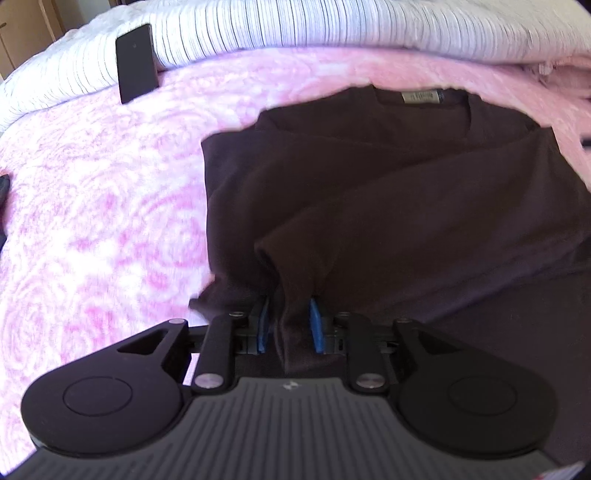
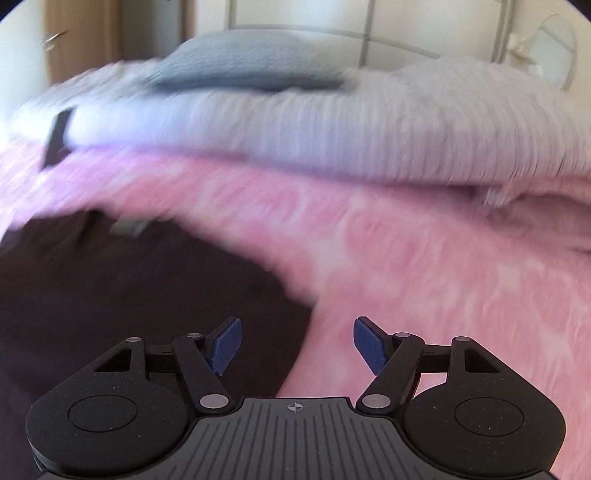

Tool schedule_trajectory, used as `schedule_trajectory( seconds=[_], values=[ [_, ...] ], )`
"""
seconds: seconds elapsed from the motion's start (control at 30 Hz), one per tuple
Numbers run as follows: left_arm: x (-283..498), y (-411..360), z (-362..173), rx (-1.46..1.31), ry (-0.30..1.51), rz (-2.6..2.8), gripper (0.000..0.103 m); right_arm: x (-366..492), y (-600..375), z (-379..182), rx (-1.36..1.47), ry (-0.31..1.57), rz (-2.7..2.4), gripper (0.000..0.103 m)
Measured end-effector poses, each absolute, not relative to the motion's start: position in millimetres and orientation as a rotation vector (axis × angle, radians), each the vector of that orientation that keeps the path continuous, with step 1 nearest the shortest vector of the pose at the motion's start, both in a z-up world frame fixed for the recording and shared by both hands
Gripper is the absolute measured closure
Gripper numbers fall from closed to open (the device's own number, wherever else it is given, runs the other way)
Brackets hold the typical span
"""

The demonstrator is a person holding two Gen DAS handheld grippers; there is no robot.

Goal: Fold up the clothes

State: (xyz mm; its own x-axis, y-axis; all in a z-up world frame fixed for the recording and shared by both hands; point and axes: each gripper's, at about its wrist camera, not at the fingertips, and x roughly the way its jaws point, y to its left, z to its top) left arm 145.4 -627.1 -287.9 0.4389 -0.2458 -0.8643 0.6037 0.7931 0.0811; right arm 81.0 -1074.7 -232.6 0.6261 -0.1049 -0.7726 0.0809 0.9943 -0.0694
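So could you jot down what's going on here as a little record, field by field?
surface: pink blanket on a bed
garment: dark T-shirt, collar label away from the camera, lying partly folded
left gripper: shut on a bunch of the T-shirt's fabric
right gripper: open, holding nothing, over the T-shirt's edge
behind: striped white bedding
also there: flat black object leaning on the bedding
image quality: right wrist view blurred

A pink patterned blanket (image 1: pixel 110 206) covers the near part of the bed, with a white striped duvet (image 2: pixel 295 136) bunched along its far edge and a grey pillow (image 2: pixel 243 62) beyond. At far left stands a wooden door (image 2: pixel 74 33); white panelled wardrobe fronts (image 2: pixel 369 33) fill the far wall in bright daylight.
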Motion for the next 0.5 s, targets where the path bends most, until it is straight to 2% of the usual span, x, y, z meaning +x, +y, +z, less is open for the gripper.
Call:
schedule_trajectory(
  seconds=[0.17, 0.23, 0.37, 0.5],
  values=[
    [129, -613, -287, 0.441, 0.989, -0.557, 0.081, 23, -1057, -281, -0.052, 1.042, -0.126, 0.032],
    [120, -606, -282, 0.462, 0.990, -0.551, 0.081, 9, -1061, -278, -0.001, 1.040, -0.176, 0.032],
    [93, -585, -273, 0.457, 1.002, -0.550, 0.082, -7, -1042, -267, -0.069, 1.080, -0.239, 0.032],
    [54, -564, -272, 0.407, 1.029, -0.616, 0.082, -46, -1013, -249, -0.003, 1.028, -0.188, 0.032]
  ],
)
